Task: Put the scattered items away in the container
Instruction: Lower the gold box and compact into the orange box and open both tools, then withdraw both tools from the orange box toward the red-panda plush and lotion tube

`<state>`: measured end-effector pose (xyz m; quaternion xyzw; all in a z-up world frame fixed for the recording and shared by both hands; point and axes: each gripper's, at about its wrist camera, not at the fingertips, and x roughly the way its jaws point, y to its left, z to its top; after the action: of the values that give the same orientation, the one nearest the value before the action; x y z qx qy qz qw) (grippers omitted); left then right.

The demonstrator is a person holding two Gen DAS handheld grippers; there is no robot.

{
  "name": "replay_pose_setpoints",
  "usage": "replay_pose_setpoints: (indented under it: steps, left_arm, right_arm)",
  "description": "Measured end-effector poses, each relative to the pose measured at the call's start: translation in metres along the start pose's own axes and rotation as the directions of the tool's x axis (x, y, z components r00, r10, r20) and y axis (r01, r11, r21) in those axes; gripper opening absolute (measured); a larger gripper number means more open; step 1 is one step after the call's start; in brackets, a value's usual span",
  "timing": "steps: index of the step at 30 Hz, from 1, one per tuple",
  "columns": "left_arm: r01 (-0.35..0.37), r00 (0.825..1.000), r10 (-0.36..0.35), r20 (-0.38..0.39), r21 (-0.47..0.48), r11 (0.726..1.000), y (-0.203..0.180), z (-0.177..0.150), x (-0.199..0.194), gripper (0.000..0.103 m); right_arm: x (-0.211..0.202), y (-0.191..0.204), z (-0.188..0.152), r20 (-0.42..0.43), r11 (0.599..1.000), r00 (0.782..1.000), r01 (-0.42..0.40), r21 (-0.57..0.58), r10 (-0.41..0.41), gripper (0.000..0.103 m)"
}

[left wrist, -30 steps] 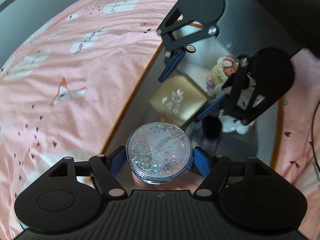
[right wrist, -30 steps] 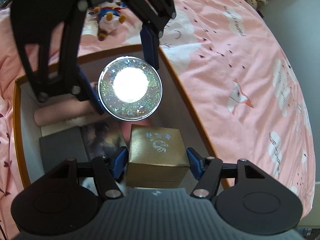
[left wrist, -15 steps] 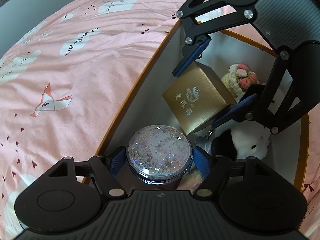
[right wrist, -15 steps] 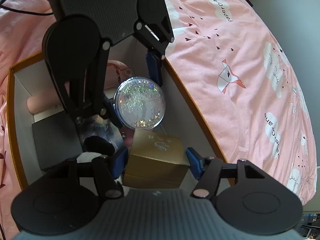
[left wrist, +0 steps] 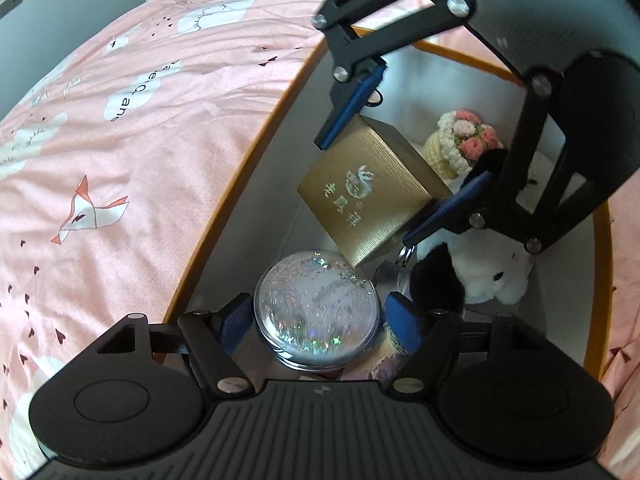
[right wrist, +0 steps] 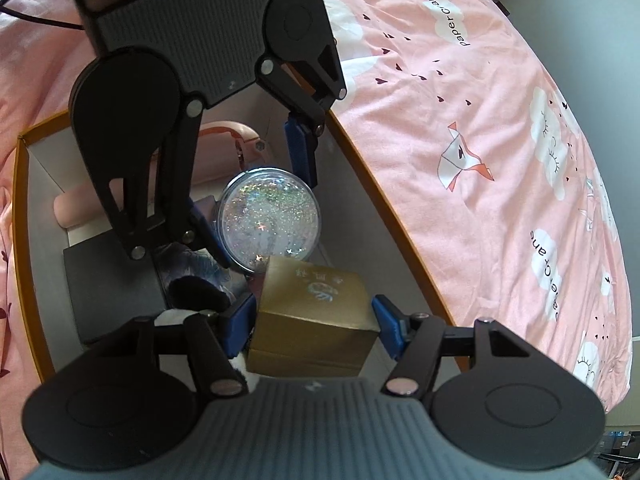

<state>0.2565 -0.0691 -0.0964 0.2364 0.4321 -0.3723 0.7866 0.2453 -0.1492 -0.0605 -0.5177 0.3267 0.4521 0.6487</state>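
Note:
My left gripper (left wrist: 318, 318) is shut on a round clear glitter case (left wrist: 317, 316), low inside the orange-rimmed white box (left wrist: 244, 168). The case also shows in the right wrist view (right wrist: 270, 224). My right gripper (right wrist: 314, 322) is shut on a gold box (right wrist: 314, 312) and holds it tilted just above the glitter case, inside the container by its wall (right wrist: 360, 216). In the left wrist view the gold box (left wrist: 368, 200) hangs between the right gripper's blue pads (left wrist: 448, 208).
In the box lie a black-and-white plush (left wrist: 476, 268), a crocheted flower toy (left wrist: 460, 144), a black flat case (right wrist: 108, 284), a pink roll (right wrist: 80, 204) and a pink handled item (right wrist: 236, 132). Pink patterned bedding (left wrist: 120, 140) surrounds the box.
Both grippers have lowered further into the box with their items. The gold box and the glitter case have come closer together near the box's wall.

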Motion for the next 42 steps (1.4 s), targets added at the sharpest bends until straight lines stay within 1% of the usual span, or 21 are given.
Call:
replay_pose_setpoints:
  steps: [3,7,10,13,18,22,27,28,30,34,37,40,42]
  left_arm:
    - [0.013,1.000,-0.012,0.021,-0.034,0.999,0.007,0.000,-0.007,0.086]
    - [0.007,1.000,-0.006,0.027,-0.048,0.999,0.011,-0.002,-0.017,0.085]
    - [-0.005,1.000,0.006,0.023,-0.055,0.998,0.013,-0.005,-0.023,0.080]
    - [-0.026,1.000,0.027,0.003,-0.055,0.998,0.012,-0.010,-0.028,0.074]
    - [-0.068,0.998,0.067,-0.020,-0.053,0.996,0.010,-0.021,-0.036,0.074]
    - [-0.087,0.996,0.085,-0.031,-0.080,0.993,0.012,-0.028,-0.044,0.073]
    - [-0.098,0.995,0.094,-0.036,-0.131,0.987,0.014,-0.033,-0.052,0.073]
    - [-0.102,0.995,0.098,-0.036,-0.140,0.985,0.020,-0.034,-0.059,0.073]
    - [-0.106,0.994,0.102,-0.037,-0.153,0.982,0.019,-0.039,-0.065,0.073]
    - [-0.112,0.993,0.106,-0.044,-0.165,0.980,0.017,-0.045,-0.064,0.073]
    - [-0.106,0.994,0.101,-0.039,-0.169,0.980,0.017,-0.048,-0.064,0.073]
    - [-0.106,0.994,0.102,-0.032,-0.177,0.978,0.019,-0.047,-0.064,0.073]
    - [-0.103,0.995,0.100,-0.026,-0.187,0.977,0.020,-0.046,-0.066,0.073]
  right_arm:
    - [0.000,0.001,0.000,0.000,1.000,1.000,0.002,-0.002,-0.002,0.066]
    - [-0.001,0.000,0.002,0.011,1.000,1.000,0.000,0.006,0.000,0.066]
    - [-0.001,0.000,0.005,0.025,1.000,1.000,-0.003,0.008,0.003,0.066]
    - [0.000,0.001,0.009,0.047,1.000,0.999,-0.012,0.012,0.012,0.066]
    - [0.004,0.005,0.020,0.096,0.999,0.995,-0.028,0.017,0.026,0.066]
    - [0.015,0.007,0.029,0.125,0.999,0.992,-0.039,0.032,0.034,0.066]
    - [0.027,0.009,0.035,0.170,0.995,0.985,-0.052,0.081,0.038,0.066]
    - [0.029,0.011,0.035,0.170,0.995,0.985,-0.052,0.085,0.037,0.066]
    - [0.033,0.015,0.033,0.171,0.996,0.985,-0.043,0.080,0.029,0.066]
    - [0.036,0.014,0.027,0.154,0.993,0.987,-0.056,0.106,0.039,0.065]
    - [0.034,0.012,0.025,0.144,0.992,0.989,-0.040,0.121,0.022,0.068]
    - [0.032,0.009,0.023,0.127,0.990,0.992,-0.033,0.137,0.015,0.077]
    - [0.030,0.008,0.022,0.120,0.989,0.993,-0.033,0.143,0.016,0.077]
